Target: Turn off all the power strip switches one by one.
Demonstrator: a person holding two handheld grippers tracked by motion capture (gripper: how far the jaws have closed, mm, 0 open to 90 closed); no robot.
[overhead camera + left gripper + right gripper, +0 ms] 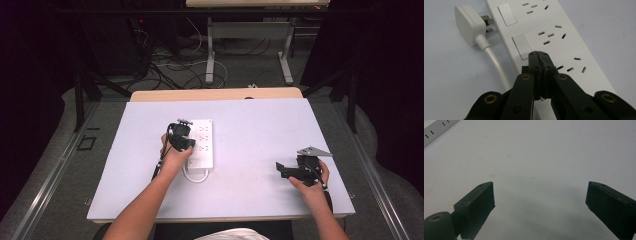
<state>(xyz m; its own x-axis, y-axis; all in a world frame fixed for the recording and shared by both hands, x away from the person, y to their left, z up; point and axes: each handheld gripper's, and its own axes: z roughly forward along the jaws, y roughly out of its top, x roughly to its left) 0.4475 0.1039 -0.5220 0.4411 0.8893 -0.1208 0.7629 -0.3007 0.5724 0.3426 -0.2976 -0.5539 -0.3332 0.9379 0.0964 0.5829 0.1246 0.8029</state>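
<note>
Black jaws of the left hand-held gripper (538, 53) rise closest in the left gripper view, clenched tight together with nothing between them, their tips resting at the lower corner of a flat white rocker switch (521, 46) on the long white plastic power strip (564, 47). That strip lies flat on the pale grey tabletop (260, 135), left of centre, its long side running away from the person, with rows of dark socket slots down one side and the rocker switches down the other. Just beside the strip's switch edge lies a white moulded plug (469, 25), its metal pins pointing at the strip and not inserted in any socket; the plug's thick white cable (496, 65) runs back past the jaws. From the high view that cable loops in a curl at the strip's near end (196, 176). Well apart, near the tabletop's right edge, the right hand-held gripper (540, 202) sits released, its two black jaws spread wide over bare tabletop, holding nothing, with a corner of the strip far off at the upper left.
</note>
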